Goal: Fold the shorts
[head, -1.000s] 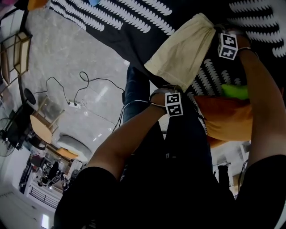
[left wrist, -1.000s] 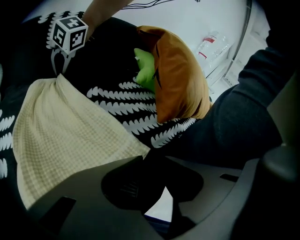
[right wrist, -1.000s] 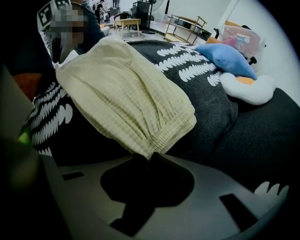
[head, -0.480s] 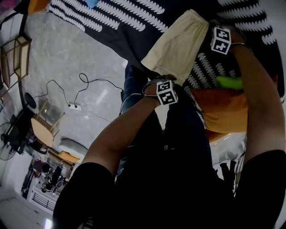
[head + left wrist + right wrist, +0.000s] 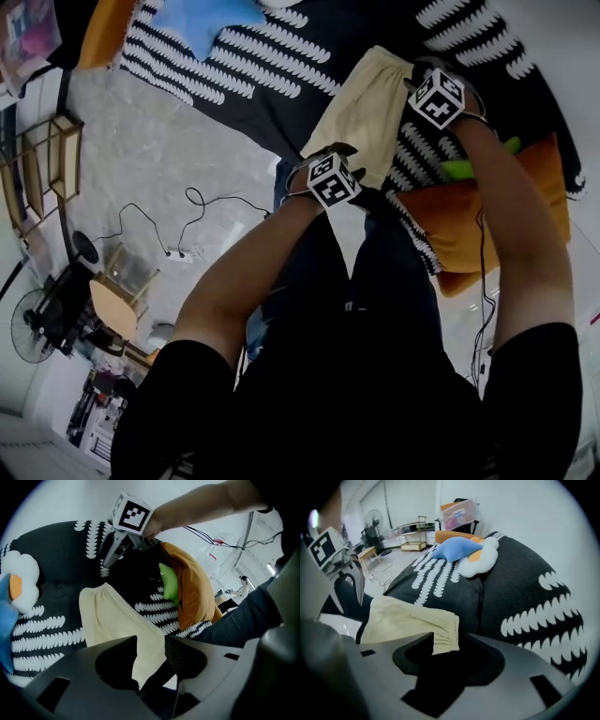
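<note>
**Shorts lay in a long strip between two open claws**

The shorts [image 5: 362, 111] lay on the black patterned sofa [image 5: 281, 66], at its near edge by the person's legs. They were narrowed to a long pale strip. Its long axis ran from that near edge away up the sofa, with the leg end nearest the person and the gathered waistband end farther in.

The left gripper [image 5: 151, 641] hovered over the leg end at the near edge. Its jaws stood apart, and the cloth showed through the gap beyond them with neither pad pressing on it. The right gripper [image 5: 450, 639] hung over the waistband corner, pointing steeply down. Its jaws were also apart, with the elastic corner just under the gap but not pinched. So each claw had one end of the strip directly below it, and neither held anything.

An orange cushion [image 5: 487, 216] sat just beside the shorts on the right gripper's side.

The next fold would probably go along that axis, one end carried over to meet the other. The left gripper looked better placed to lift the leg end toward the waistband.
</note>
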Demonstrator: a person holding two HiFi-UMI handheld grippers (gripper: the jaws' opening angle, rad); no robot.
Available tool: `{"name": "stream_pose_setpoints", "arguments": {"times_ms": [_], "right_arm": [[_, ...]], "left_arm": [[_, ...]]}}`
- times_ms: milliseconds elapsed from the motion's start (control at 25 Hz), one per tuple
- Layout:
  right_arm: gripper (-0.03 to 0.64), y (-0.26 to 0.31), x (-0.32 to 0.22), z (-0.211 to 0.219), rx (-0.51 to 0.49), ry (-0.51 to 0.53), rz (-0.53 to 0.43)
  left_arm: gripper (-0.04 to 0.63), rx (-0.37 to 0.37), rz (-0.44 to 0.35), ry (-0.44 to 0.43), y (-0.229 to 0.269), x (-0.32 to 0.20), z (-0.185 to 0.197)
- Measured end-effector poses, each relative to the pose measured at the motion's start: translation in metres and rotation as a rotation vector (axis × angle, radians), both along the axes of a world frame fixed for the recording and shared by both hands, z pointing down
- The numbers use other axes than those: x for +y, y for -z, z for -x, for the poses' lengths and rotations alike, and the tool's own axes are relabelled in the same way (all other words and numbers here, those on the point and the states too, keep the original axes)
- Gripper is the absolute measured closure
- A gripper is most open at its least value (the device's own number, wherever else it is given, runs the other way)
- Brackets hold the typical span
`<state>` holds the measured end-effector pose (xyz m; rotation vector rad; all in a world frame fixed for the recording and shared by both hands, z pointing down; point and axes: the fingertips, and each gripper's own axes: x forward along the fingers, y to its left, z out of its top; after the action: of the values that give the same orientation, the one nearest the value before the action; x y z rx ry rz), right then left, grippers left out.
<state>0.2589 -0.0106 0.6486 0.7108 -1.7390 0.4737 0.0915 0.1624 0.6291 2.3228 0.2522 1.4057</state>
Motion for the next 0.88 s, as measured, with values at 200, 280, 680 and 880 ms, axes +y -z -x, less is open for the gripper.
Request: {"name": "stream_pose_setpoints", "arguments": {"times_ms": [200, 280, 680, 880], "right_arm": [[0.413, 0.039, 0.008, -0.006, -0.152, -0.367, -0.001], [0.413, 0.054, 0.013, -0.013, -0.154, -0.453, -0.015], [0.414, 0.055, 0.007, -0.032, -0.234, -0.917, -0.044], [0.414, 0.049, 0.01, -0.035, -0.286, -1.063, -0.053]], "left_arm": [[0.391, 0.017, -0.026, 0.01, 0.026, -0.062, -0.002], [0.391, 0.027, -0.044, -0.035, 0.034, -0.084, -0.003], [0.384, 0.043, -0.053, -0.202, 0.031, -0.199, -0.016], [0.382, 0.048, 0.022, -0.093, 0.022, -0.23, -0.035]]}}
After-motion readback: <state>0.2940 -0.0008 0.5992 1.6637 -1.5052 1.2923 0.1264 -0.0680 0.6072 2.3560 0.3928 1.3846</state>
